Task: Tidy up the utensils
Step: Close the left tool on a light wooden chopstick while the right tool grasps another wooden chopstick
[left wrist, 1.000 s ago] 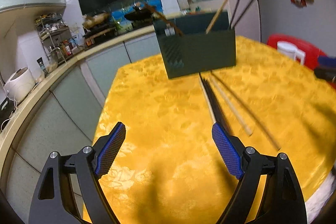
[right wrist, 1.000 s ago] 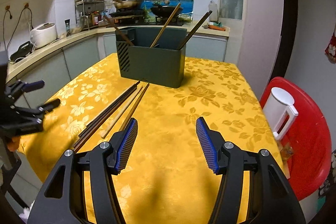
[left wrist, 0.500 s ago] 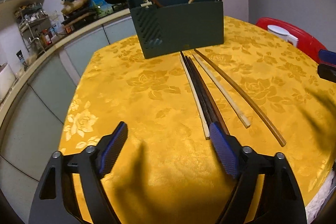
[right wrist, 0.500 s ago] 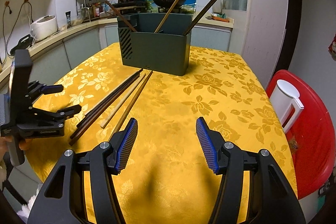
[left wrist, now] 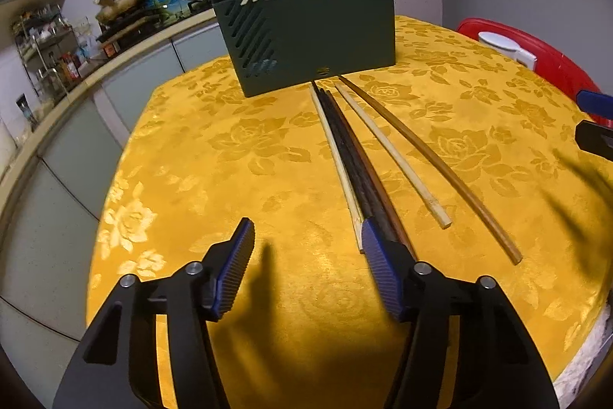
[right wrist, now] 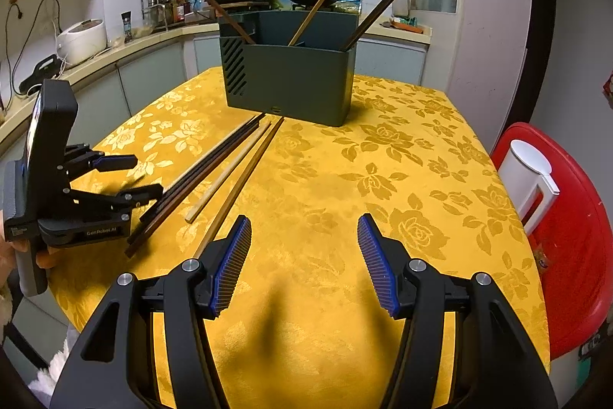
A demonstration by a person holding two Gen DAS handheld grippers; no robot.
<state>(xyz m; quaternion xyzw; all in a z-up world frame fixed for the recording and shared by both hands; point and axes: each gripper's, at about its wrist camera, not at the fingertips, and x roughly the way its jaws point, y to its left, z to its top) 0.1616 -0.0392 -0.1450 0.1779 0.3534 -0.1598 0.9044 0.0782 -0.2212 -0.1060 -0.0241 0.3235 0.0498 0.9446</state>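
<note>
A dark green utensil holder (left wrist: pixel 314 33) (right wrist: pixel 287 79) stands at the far side of the yellow flowered tablecloth (left wrist: pixel 230 156), with several chopsticks leaning in it. Several loose chopsticks (left wrist: pixel 356 160) (right wrist: pixel 214 175) lie in a row on the cloth in front of it: dark ones, pale ones and a brown one (left wrist: pixel 433 167). My left gripper (left wrist: pixel 306 248) is open and empty, low over the cloth, its right finger at the near ends of the dark chopsticks. It also shows in the right wrist view (right wrist: pixel 126 179). My right gripper (right wrist: pixel 304 240) is open and empty, just right of the chopsticks.
A red stool (right wrist: pixel 574 217) with a white lidded container (right wrist: pixel 532 179) stands right of the table. A kitchen counter (right wrist: pixel 95 64) with a rice cooker (right wrist: pixel 82 39) and a stove runs behind. The table edge is near at left and front.
My left gripper has come down and forward, closer to the near ends of the loose chopsticks. My right gripper has barely moved.
</note>
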